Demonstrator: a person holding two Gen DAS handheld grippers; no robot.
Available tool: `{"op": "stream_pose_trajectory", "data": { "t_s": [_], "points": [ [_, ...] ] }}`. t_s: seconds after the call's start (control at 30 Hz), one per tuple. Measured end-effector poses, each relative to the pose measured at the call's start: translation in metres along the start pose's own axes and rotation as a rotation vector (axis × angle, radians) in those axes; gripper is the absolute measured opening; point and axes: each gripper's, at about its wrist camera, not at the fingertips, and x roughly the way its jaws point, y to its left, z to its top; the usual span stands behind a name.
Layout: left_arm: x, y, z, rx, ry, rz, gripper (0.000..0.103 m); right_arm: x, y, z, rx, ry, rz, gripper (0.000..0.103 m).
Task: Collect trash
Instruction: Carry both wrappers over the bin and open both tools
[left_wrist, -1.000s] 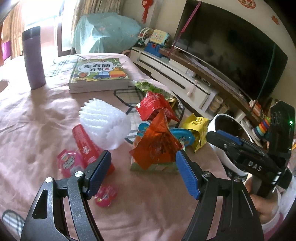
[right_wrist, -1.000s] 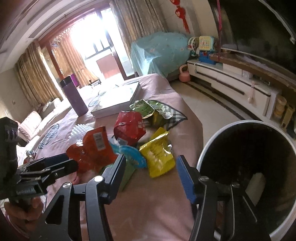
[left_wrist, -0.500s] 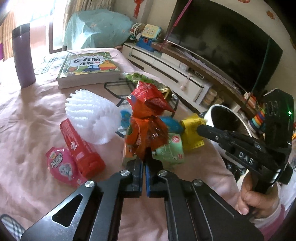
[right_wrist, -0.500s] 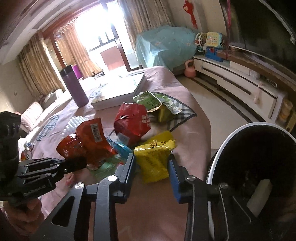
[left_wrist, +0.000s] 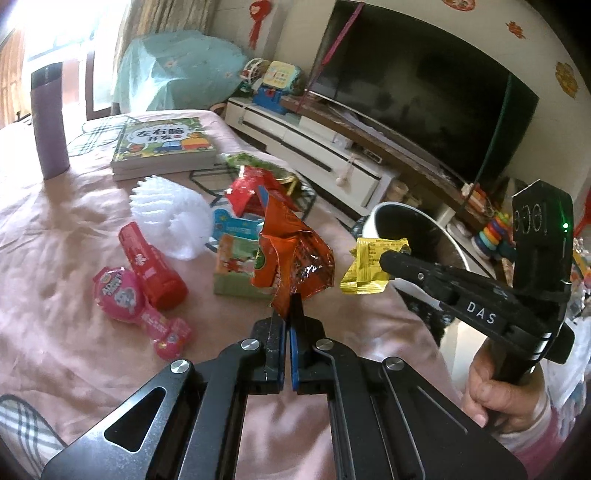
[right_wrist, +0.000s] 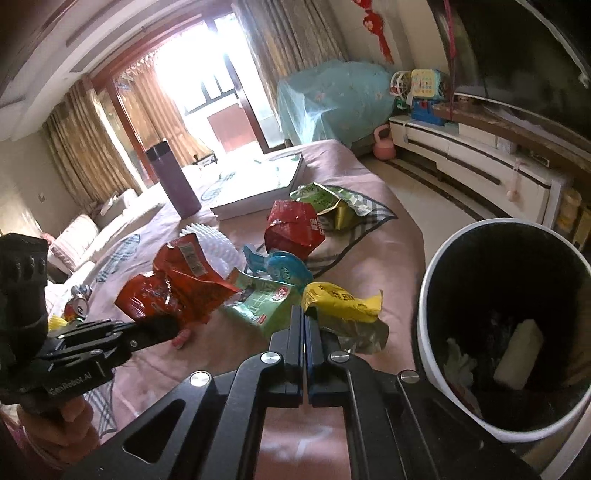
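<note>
My left gripper (left_wrist: 287, 314) is clamped on the lower edge of the orange foil wrapper (left_wrist: 291, 254), which stands crumpled above the pink tablecloth (left_wrist: 55, 314). My right gripper (right_wrist: 304, 321) pinches the yellow wrapper (right_wrist: 340, 299) just beside the white bin (right_wrist: 428, 295), whose dark inside already holds scraps. Between the two lie a green packet (right_wrist: 262, 302) and a blue wrapper (right_wrist: 284, 266); behind them sit a red bag (right_wrist: 295, 229), a white foam net (left_wrist: 170, 218), a red tube (left_wrist: 151, 266), a pink toy (left_wrist: 129, 299), a book (left_wrist: 162, 146) and a purple flask (left_wrist: 50, 122).
</note>
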Motion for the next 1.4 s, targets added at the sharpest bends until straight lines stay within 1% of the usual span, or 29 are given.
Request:
{"op": "stream_pose_trajectory", "data": {
  "t_s": [0.27,0.47,0.63,0.77,0.97,1.23,1.4],
  "points": [
    [0.004,-0.030,0.002,0.050,0.006,-0.049,0.001,-0.035,-0.009,-0.007,0.041,-0.055,-0.023,0.000],
    [0.013,-0.053,0.004,0.090,0.024,-0.088,0.001,-0.056,-0.035,-0.013,0.093,-0.078,-0.064,0.000],
    [0.020,-0.076,0.005,0.132,0.035,-0.109,0.001,-0.070,-0.061,-0.017,0.165,-0.091,-0.072,0.000],
    [0.029,-0.094,0.007,0.159,0.050,-0.125,0.001,-0.077,-0.073,-0.020,0.188,-0.102,-0.092,0.000],
    [0.044,-0.113,0.012,0.181,0.077,-0.139,0.001,-0.086,-0.091,-0.023,0.225,-0.121,-0.099,0.000],
    [0.065,-0.132,0.018,0.217,0.105,-0.136,0.001,-0.089,-0.116,-0.023,0.264,-0.126,-0.115,0.000],
    [0.078,-0.146,0.023,0.241,0.124,-0.138,0.001,-0.087,-0.131,-0.020,0.288,-0.118,-0.109,0.000]
  ]
}}
